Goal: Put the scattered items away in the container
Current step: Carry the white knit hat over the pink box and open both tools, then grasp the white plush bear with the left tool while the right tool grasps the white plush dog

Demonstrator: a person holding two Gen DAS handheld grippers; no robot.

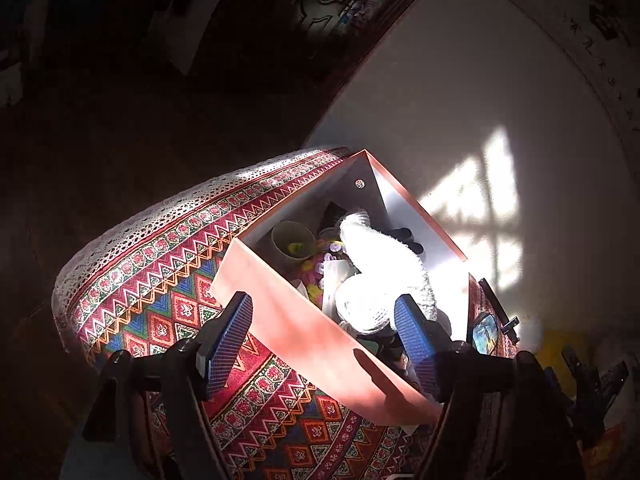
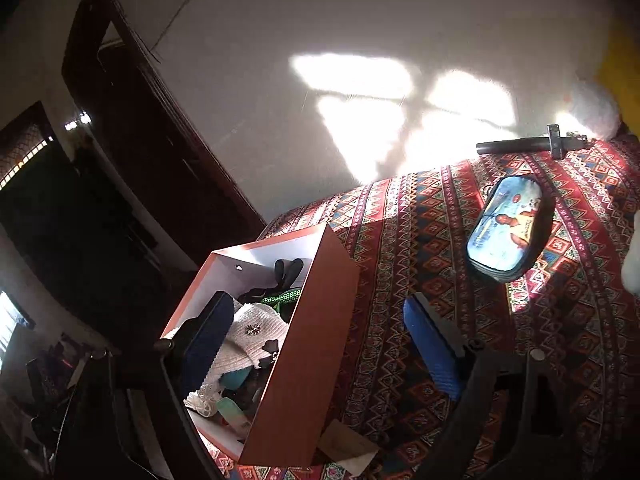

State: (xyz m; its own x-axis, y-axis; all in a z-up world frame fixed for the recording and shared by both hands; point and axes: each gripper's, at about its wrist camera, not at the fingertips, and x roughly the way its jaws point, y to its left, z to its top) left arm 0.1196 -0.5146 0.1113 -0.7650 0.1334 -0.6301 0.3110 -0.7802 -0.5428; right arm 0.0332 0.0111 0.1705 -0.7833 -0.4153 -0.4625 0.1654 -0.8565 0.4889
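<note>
While both grippers hang over the box: most items already lie inside, and a few wait on the cloth.
Left gripper (image 1: pixel 324 334): released, jaws wide, nothing between the pads; the box's near wall runs under the gap, one finger outside it, the other over the contents.
Right gripper (image 2: pixel 320 344): released too, empty; its left finger hangs over the box's inside, its right finger over the cloth (image 2: pixel 400 248), the box's side wall between them.
Box (image 1: pixel 304 332): orange outside, white inside, open-topped, directly below and ahead of both grippers on the patterned cloth.
Contents: a white knit hat (image 1: pixel 384 256) on top, a cup (image 1: pixel 292 240) lying toward the far left corner, dark and green pieces (image 2: pixel 284 296) at the far end.
Case (image 2: pixel 506 232): blue printed, zipped, on the cloth ahead and right of the right gripper, well apart from the box.
Black tool (image 2: pixel 528 145): long handle with a crosspiece, farther ahead than the case, at the cloth's far edge.
Card (image 2: pixel 348 446): a tan piece just below the right gripper, touching the box's near corner.
Step in hand, as a judgement: go for the case with the right gripper, since it is nearest.
How to do it well: swing clear of the box wall first, line the jaws across the case's narrow width, come down from above, and close firmly before lifting.
Risk: the case looks smooth and rounded, so a grip near one end may slip.
</note>
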